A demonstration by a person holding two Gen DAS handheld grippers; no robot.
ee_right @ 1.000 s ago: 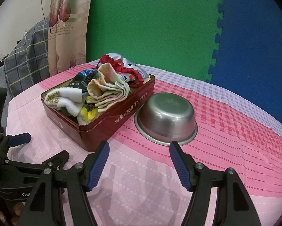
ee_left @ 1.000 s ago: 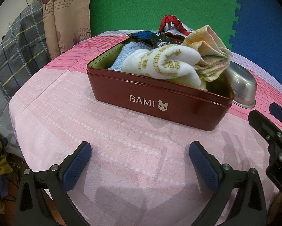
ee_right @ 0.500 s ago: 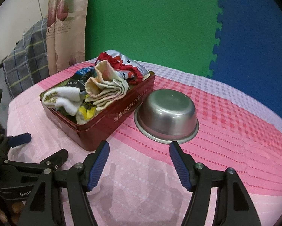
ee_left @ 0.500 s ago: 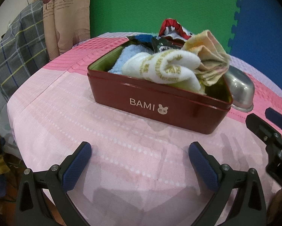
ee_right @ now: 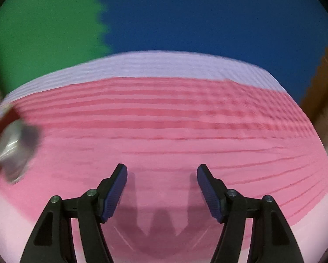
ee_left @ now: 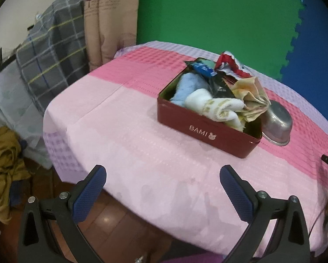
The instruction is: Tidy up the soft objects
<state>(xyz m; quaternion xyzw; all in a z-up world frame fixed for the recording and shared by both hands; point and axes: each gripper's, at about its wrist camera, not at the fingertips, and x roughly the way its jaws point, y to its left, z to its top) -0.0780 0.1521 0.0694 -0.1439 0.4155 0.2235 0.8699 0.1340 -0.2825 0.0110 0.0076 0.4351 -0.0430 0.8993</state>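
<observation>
Since a second ago your right tongs have swung aside: the tin and steel bowl, formerly centre, now blur at far left. Your left tongs pulled back; the tin sits smaller, right of centre on the bench. Both tongs gape wide, empty. Tin, red, rectangular: rolled white towel, blue cloth, folded yellow cloth.

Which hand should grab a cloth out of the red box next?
Probably the left. Its fingers are open and face the red box of cloths. The right fingers face bare tablecloth, the box barely in view.
</observation>
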